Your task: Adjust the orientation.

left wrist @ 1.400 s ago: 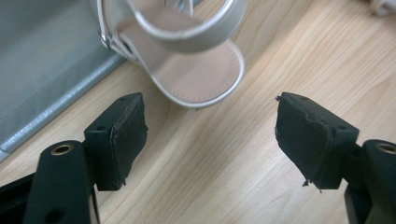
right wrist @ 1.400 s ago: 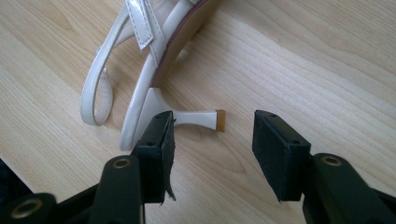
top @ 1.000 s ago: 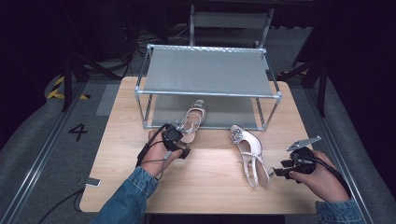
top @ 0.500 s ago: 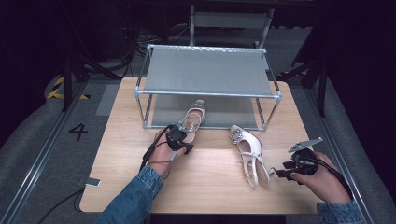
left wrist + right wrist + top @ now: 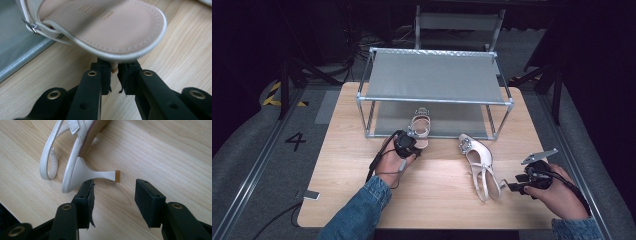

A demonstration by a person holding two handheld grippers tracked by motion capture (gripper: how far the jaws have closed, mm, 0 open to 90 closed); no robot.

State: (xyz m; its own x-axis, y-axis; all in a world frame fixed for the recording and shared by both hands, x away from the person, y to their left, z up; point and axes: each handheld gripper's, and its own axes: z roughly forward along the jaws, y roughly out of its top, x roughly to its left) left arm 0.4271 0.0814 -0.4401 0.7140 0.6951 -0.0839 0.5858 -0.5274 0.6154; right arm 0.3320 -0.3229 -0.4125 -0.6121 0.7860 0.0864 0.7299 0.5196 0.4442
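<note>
A pale strappy sandal (image 5: 420, 127) stands at the front edge of the metal shoe rack (image 5: 432, 77), toe under the lower shelf. My left gripper (image 5: 408, 145) is at its back end. In the left gripper view the jaws have just been closing, and the left gripper (image 5: 114, 72) now pinches the thin heel (image 5: 114, 68) under the sandal's sole (image 5: 110, 27). A second sandal (image 5: 479, 165) lies on its side to the right. My right gripper (image 5: 512, 186) sits behind it, open. In the right gripper view the slim heel (image 5: 105, 174) points across just ahead of the right gripper (image 5: 115, 192), untouched.
The rack has a grey upper shelf and a lower shelf (image 5: 17, 47) on the wooden table (image 5: 437, 210). A small pale object (image 5: 311, 195) lies at the table's front left corner. Dark floor and stands surround the table.
The left hand has edged forward to the sandal by the rack and its jaws have closed on the heel. The right hand and the second sandal have stayed put.
</note>
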